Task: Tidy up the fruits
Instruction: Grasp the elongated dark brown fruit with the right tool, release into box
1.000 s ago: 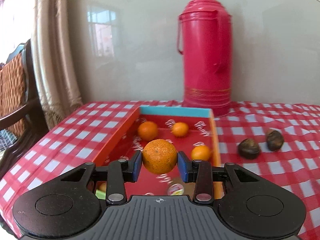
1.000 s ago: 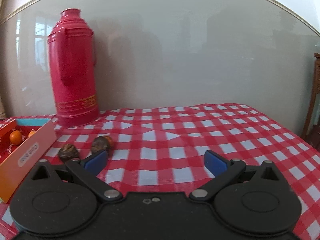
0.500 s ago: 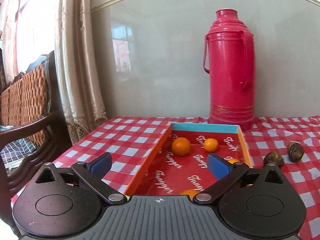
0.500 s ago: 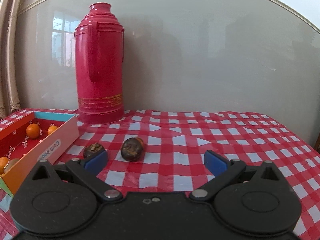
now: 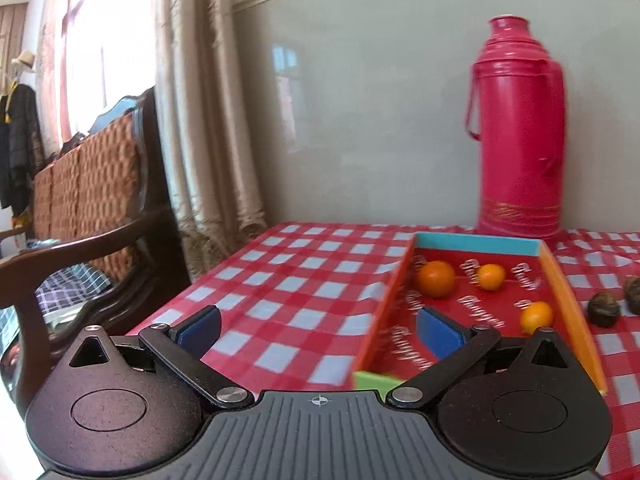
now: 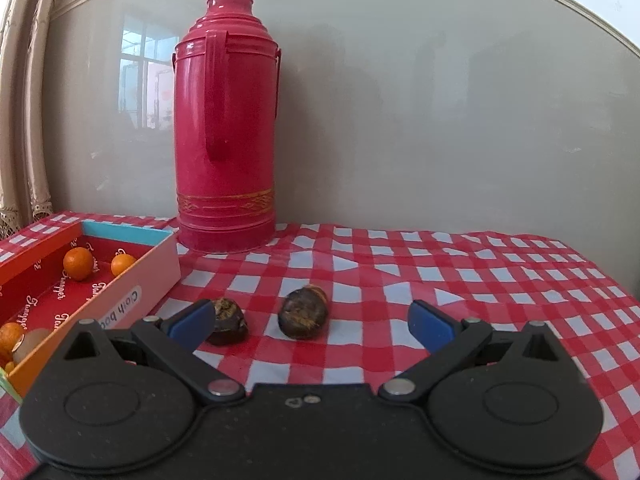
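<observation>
Through the left wrist camera I see my left gripper (image 5: 318, 330) with its jaws opening to their widest and nothing between the blue pads (image 5: 200, 330), so that hand is free and carries no fruit. It hangs over the near left corner of the box (image 5: 478, 243), one pad above the checked tablecloth (image 5: 304, 280) and the other above the red printed floor inside. Three oranges show in there: a larger one (image 5: 436, 279) and a smaller one (image 5: 491, 277) towards the blue far wall, a third (image 5: 537, 317) against the orange right wall; the raised walls keep them from rolling off. Two dark fruits (image 5: 604, 310) lie outside, just right of the box, with the red thermos (image 5: 518, 132) upright behind at the wall. Through the right wrist camera my right gripper (image 6: 312, 324) is also spread wide and empty, pointing slightly down at the same two fruits. The left dark fruit (image 6: 228, 322) sits just beside the left pad, whether touching I cannot tell; the right dark fruit (image 6: 303, 312) lies in the gap, clear of both pads. I judge this hand is lined up to take one of them, since they are what remains outside the box.
</observation>
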